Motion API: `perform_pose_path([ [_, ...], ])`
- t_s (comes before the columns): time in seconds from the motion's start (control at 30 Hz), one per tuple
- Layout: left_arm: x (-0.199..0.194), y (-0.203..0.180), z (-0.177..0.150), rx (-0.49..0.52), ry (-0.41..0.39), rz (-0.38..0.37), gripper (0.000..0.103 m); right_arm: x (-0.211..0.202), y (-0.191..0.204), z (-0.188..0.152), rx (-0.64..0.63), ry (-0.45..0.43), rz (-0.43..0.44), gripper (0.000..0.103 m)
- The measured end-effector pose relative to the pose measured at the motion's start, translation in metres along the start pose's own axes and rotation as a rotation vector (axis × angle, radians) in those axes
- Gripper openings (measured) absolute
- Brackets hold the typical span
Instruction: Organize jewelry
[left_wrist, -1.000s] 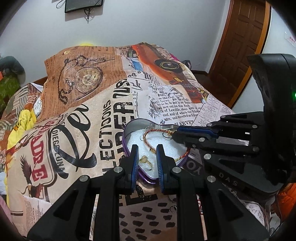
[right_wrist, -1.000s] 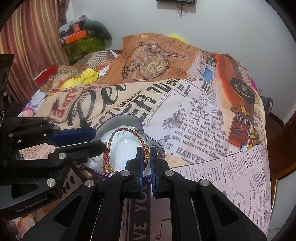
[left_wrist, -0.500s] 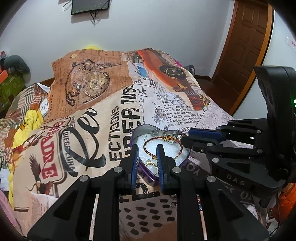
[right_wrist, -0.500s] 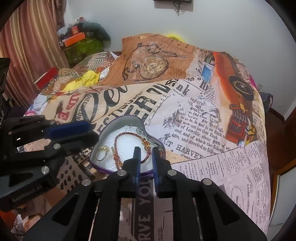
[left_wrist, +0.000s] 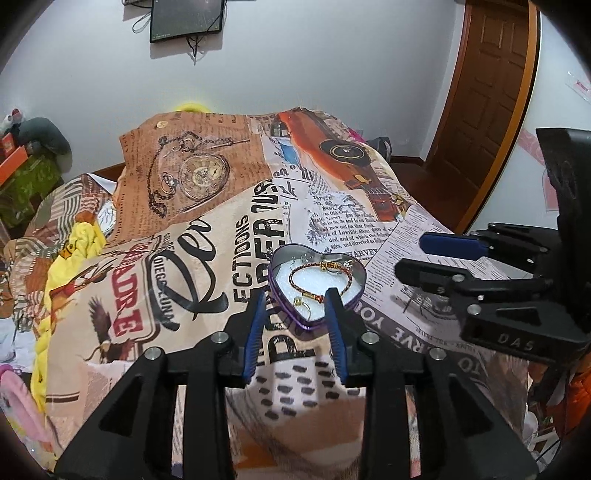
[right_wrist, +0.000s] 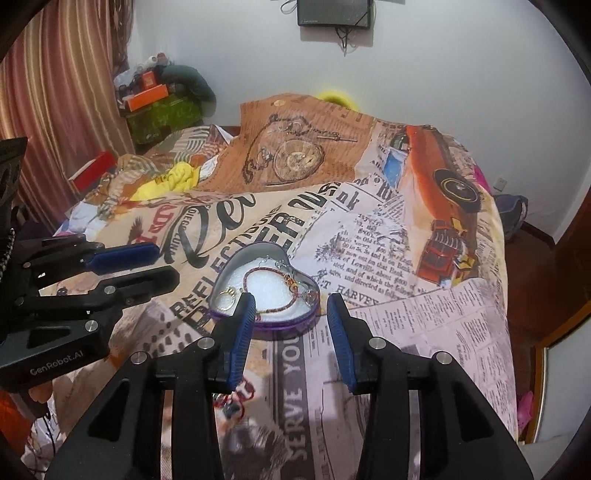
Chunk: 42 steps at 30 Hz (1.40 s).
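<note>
Black left gripper (right_wrist: 162, 264) reads "GenRobot.AI"; blanket (right_wrist: 291, 402) reads "SERVE YOU".

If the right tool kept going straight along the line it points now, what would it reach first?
Most likely the near rim of the heart-shaped tin holding the bracelet. The right tool, its jaws opening and empty, frames it; depth is uncertain.

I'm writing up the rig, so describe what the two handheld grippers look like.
Both are matte black plastic with two long fingers, triangular cut-outs and silver bolt heads. Each finger has a ribbed blue pad on its inner face. The left gripper reads "GenRobot.AI" on its side; the right gripper shows "DAS". No hands, sleeves or cables can be made out.
</note>
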<state>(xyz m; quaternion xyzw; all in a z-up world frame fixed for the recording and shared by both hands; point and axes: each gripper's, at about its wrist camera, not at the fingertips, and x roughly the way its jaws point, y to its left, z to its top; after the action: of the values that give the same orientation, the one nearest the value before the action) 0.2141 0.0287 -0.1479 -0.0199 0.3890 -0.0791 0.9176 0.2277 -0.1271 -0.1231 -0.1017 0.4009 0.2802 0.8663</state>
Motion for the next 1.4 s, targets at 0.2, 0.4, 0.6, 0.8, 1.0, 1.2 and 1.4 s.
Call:
perform_pose_path([
  [0.2,-0.015,-0.002,-0.011,-0.001,0.007,0.002,0.035,-0.012,0.0,-0.011,0.021,0.006,0.01,0.037],
  [0.4,-0.016,-0.005,-0.027,-0.001,0.043,-0.01,0.036,-0.01,0.003,-0.03,0.032,0.047,0.024,0.037],
  [0.6,-0.005,-0.012,-0.046,-0.006,0.1,-0.036,0.036,-0.004,0.003,-0.049,0.043,0.093,0.036,0.037],
  [0.8,0.013,-0.019,-0.057,-0.025,0.139,-0.045,0.036,0.001,0.001,-0.065,0.066,0.126,0.052,0.037],
  [1.0,0.026,-0.028,-0.06,-0.037,0.153,-0.055,0.027,0.005,-0.006,-0.074,0.099,0.144,0.065,0.037],
  [1.2,0.039,-0.035,-0.059,-0.041,0.178,-0.087,0.021,0.008,-0.01,-0.076,0.109,0.148,0.074,0.037],
  [1.4,0.046,-0.036,-0.062,-0.055,0.191,-0.103,0.007,0.01,-0.007,-0.076,0.095,0.148,0.092,0.037],
])
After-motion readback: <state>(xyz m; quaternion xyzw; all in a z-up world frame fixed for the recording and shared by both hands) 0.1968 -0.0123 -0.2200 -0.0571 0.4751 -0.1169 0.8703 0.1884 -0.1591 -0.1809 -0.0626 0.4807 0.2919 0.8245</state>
